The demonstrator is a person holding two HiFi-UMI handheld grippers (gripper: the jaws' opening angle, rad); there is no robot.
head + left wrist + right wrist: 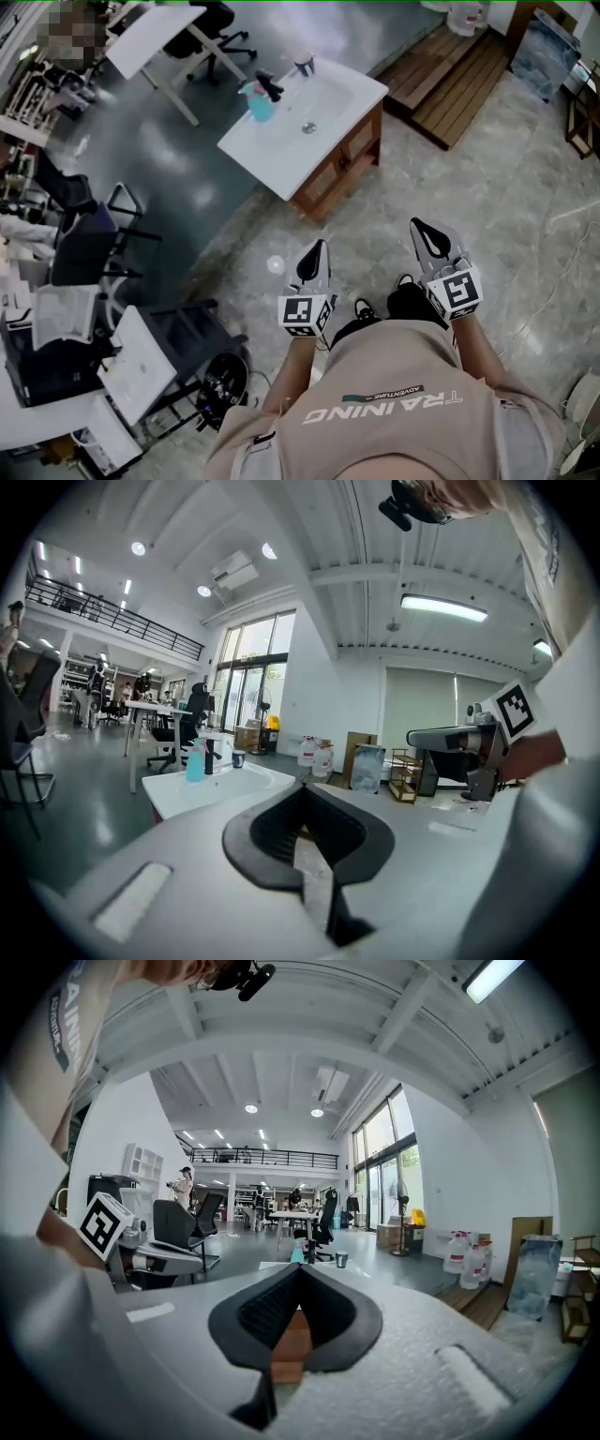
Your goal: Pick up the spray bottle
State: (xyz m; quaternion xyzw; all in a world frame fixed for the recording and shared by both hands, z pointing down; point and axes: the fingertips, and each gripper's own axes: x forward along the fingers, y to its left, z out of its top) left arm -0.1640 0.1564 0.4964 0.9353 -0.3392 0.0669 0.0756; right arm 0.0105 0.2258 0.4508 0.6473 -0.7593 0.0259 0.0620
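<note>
- Spray bottle [260,103], teal, stands upright near the far left edge of the white table [281,155] with a basin. It is just beside a black tap [271,87] and well apart from both my grippers.
- My left hand-held gripper [320,251] has its jaws closed together, with nothing between them.
- My right hand-held gripper [421,232] is likewise closed and empty, over the stone floor [525,187].

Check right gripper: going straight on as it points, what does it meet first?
The right gripper likely meets the sink cabinet first, on its wooden front; the spray bottle stands just above that line. Depth unclear.
</note>
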